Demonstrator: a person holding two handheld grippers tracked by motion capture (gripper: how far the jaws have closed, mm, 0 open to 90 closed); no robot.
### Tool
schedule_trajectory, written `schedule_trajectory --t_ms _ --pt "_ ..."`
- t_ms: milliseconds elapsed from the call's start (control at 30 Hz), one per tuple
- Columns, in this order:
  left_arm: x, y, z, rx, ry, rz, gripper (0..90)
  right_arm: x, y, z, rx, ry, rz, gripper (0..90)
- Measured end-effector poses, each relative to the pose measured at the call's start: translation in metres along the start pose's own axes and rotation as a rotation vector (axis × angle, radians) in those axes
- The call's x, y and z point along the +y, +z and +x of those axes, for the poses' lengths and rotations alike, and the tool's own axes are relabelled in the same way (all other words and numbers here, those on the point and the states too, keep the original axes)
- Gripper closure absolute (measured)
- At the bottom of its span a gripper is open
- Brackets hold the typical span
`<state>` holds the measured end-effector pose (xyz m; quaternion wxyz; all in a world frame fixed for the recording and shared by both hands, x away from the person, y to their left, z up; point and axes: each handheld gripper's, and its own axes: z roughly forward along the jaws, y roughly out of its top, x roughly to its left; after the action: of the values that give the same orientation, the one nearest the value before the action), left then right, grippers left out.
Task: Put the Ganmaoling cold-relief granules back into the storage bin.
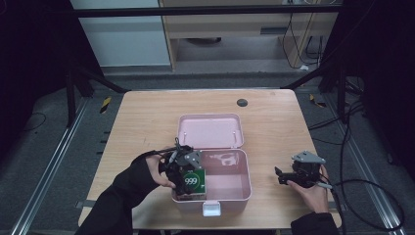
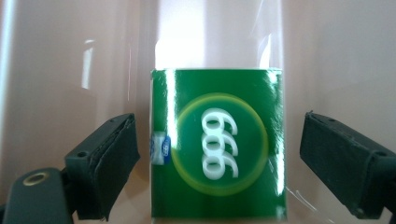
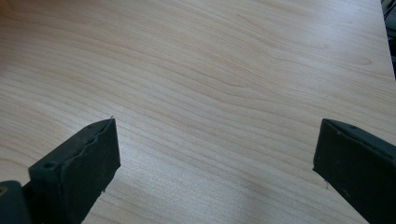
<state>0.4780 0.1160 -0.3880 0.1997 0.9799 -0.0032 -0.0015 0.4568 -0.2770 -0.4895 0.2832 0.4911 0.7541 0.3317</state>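
Note:
A green carton [image 1: 194, 183] marked 999 stands at the left end of an open pink box [image 1: 247, 195]. In the left gripper view the carton [image 2: 243, 196] sits between the two black pads [image 2: 109, 158], and a gap shows on each side of it. My left gripper [image 1: 188, 177] reaches down into the box over the carton and is open [image 2: 218, 119]. On the wooden table [image 1: 147, 122] to the right of the box, my right gripper [image 1: 280, 176] rests in a hand. It is open [image 3: 218, 122] over bare wood, with nothing between its pads.
The box's pink lid [image 1: 210, 130] lies folded back toward the far side, and a white latch [image 1: 211, 209] hangs at its near wall. A small dark round spot [image 1: 242, 103] marks the far table. A black cable [image 1: 372, 196] trails off the right edge.

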Motion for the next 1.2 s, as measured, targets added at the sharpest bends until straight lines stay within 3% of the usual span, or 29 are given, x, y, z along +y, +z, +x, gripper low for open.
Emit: schedule_trajectory --t_ms 200,367,733,967,1200 --pt "-0.003 -0.014 0.001 0.034 -0.009 -0.024 12.4 0.000 0.001 0.000 -0.003 -0.005 0.001 0.6" --pt "-0.005 -0.033 -0.003 0.075 -0.027 -0.090 14.9 0.000 -0.001 -0.001 -0.008 0.001 -0.009 1.0" --pt "-0.024 -0.072 -0.006 0.153 -0.117 -0.241 23.5 0.000 -0.002 -0.001 -0.010 0.011 -0.007 1.7" --pt "-0.046 -0.090 -0.008 0.239 -0.203 -0.302 25.5 0.000 -0.001 0.000 -0.006 0.008 -0.004 2.3" --pt "-0.078 -0.093 -0.012 0.337 -0.342 -0.375 27.2 0.000 -0.002 0.000 -0.007 0.012 -0.007 2.7"
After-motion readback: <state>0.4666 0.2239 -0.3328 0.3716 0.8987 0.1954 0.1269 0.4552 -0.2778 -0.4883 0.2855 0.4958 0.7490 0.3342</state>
